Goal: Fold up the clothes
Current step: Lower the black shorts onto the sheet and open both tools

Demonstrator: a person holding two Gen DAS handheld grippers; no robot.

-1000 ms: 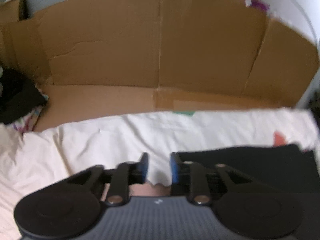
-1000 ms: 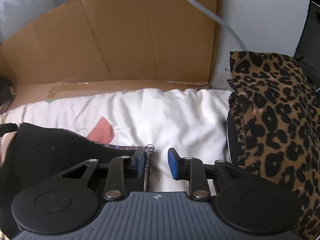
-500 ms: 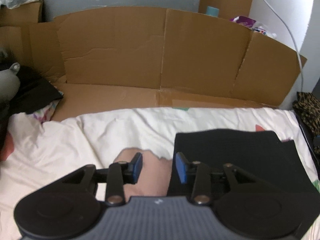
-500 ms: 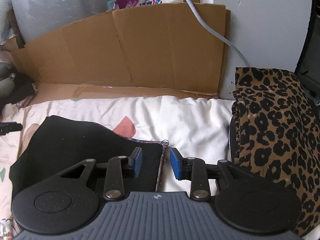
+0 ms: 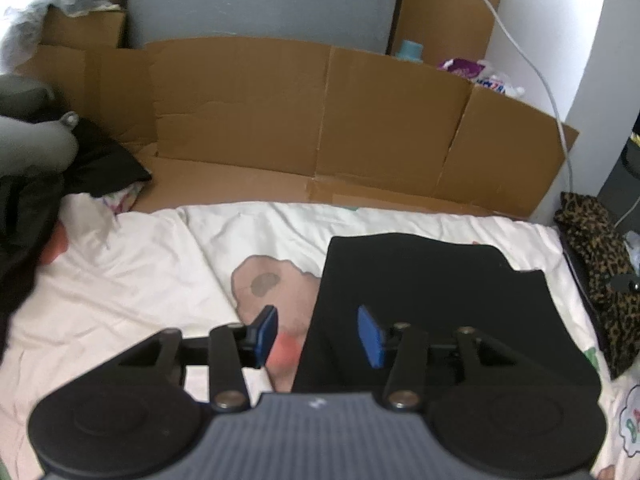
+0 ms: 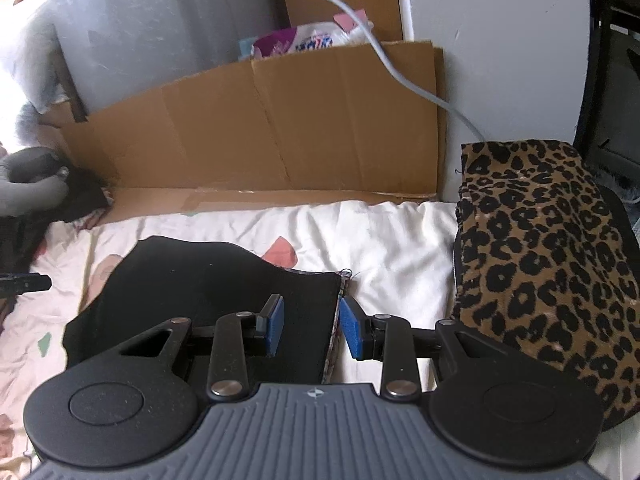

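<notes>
Black garment (image 5: 432,292) flat on bed (image 5: 120,280), below both grippers. Left gripper (image 5: 318,334) opening over its left edge, nothing between; right gripper (image 6: 308,326) part-open, empty, over right edge.

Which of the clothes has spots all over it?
The leopard-print cloth, brown with black spots, heaped at the bed's right edge. The garment lying flat beside it is plain black.

Folded garment (image 5: 432,280) lay on bedsheet (image 5: 140,272); cardboard (image 5: 320,120) stood behind; cushion (image 6: 540,260) to garment's right; clothes pile (image 5: 36,168) far left.
</notes>
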